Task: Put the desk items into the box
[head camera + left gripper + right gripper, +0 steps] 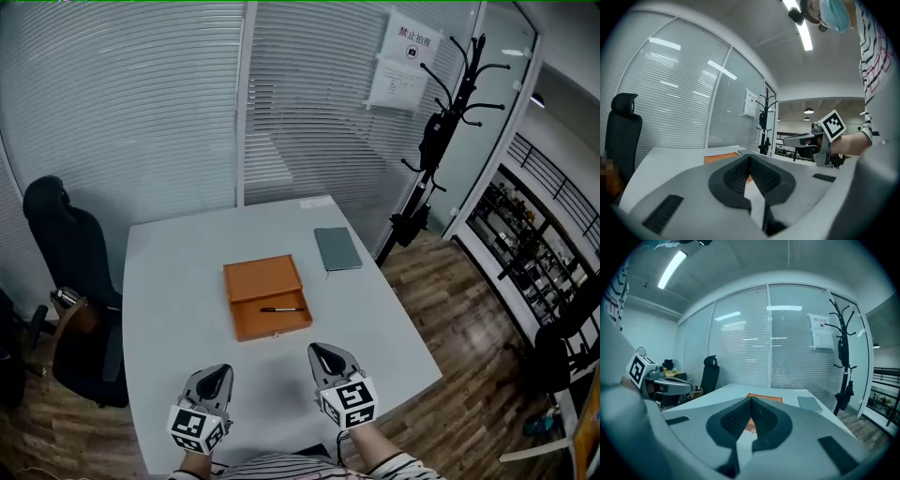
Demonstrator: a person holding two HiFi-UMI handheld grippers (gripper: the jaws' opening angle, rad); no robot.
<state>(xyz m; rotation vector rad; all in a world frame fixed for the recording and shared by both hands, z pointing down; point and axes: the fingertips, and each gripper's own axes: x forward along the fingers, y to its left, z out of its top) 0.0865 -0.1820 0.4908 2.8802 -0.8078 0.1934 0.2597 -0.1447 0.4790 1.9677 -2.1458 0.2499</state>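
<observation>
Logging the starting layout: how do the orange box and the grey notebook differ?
The orange box is larger than the grey notebook. The box sits mid-table, the notebook toward the right edge. A black pen lies on the box; the notebook carries nothing. Both lie flat on the white table.

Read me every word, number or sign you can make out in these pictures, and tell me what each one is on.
"禁止拍照", in red: on the upper white sign on the partition wall.
Lower sheet under that sign: print too small to read.
Orange box, pen, grey notebook: no text that can be made out.
</observation>
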